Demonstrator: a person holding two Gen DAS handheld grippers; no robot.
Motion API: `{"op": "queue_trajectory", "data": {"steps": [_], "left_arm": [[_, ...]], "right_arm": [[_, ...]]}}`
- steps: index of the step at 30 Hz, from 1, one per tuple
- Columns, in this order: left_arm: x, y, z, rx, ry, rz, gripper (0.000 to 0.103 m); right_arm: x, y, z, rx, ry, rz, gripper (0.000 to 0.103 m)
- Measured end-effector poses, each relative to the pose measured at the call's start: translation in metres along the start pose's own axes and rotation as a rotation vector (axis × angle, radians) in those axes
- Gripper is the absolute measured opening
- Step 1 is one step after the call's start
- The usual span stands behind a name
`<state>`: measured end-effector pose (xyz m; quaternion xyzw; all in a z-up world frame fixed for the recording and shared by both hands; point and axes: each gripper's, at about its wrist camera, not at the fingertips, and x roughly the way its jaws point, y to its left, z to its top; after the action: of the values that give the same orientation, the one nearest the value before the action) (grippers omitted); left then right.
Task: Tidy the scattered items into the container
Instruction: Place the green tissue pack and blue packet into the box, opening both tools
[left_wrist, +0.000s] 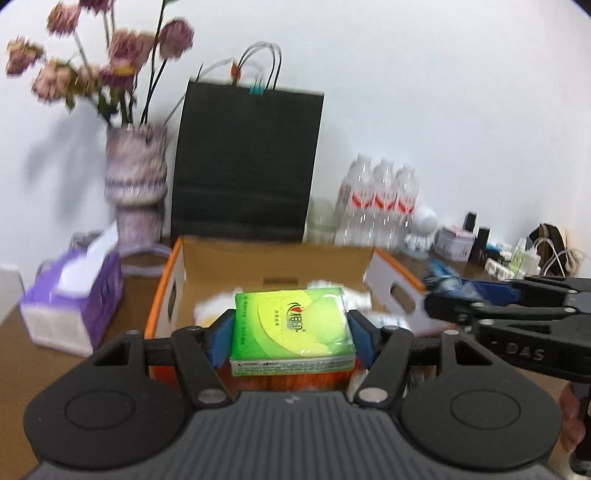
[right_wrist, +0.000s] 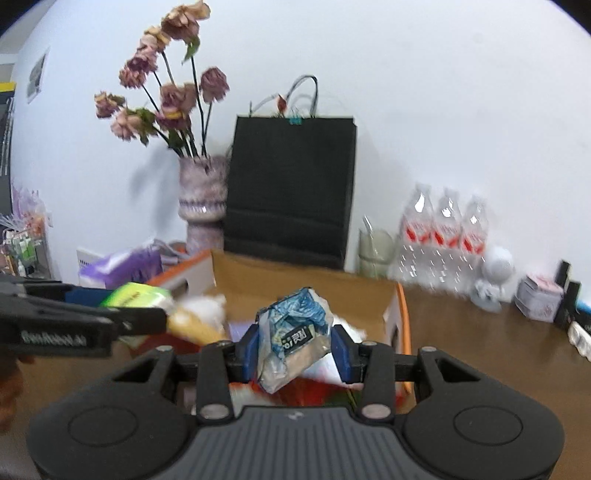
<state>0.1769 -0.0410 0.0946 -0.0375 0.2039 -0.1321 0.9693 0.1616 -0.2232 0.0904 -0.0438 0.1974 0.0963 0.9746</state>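
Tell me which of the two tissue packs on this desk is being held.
The green tissue pack, clamped between the left gripper fingers above the cardboard box; the purple tissue box sits untouched on the desk.

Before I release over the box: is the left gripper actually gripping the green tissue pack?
Touching. In the left wrist view, both blue pads of the left gripper press the sides of the green tissue pack.

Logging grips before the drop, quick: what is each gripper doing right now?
Left gripper: closed on the green tissue pack.
Right gripper: closed on the crumpled blue snack wrapper.
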Motion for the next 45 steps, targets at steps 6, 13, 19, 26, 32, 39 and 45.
{"op": "queue_trajectory", "data": {"steps": [6, 13, 19, 26, 32, 39, 45], "left_arm": [[0.033, 0.004, 0.025, -0.106, -0.040, 0.049, 0.065], [0.087, 0.009, 0.034, -0.135, -0.010, 0.157, 0.065], [0.110, 0.007, 0.017, -0.103, 0.066, 0.191, 0.065], [0.109, 0.007, 0.013, -0.090, 0.075, 0.192, 0.065], [0.110, 0.006, 0.013, -0.072, 0.079, 0.206, 0.066], [0.102, 0.014, 0.020, -0.067, 0.068, 0.313, 0.103], [0.100, 0.009, 0.021, -0.052, 0.064, 0.322, 0.103]], "right_arm": [[0.042, 0.002, 0.037, 0.101, -0.005, -0.012, 0.040], [0.087, -0.010, 0.046, 0.138, 0.020, -0.077, 0.039], [0.113, -0.020, 0.032, 0.147, 0.108, -0.063, 0.039], [0.120, -0.017, 0.024, 0.135, 0.141, -0.074, 0.039], [0.119, -0.018, 0.024, 0.135, 0.145, -0.085, 0.045], [0.120, -0.044, 0.023, 0.259, 0.187, -0.109, 0.103], [0.120, -0.046, 0.022, 0.285, 0.205, -0.068, 0.103]]}}
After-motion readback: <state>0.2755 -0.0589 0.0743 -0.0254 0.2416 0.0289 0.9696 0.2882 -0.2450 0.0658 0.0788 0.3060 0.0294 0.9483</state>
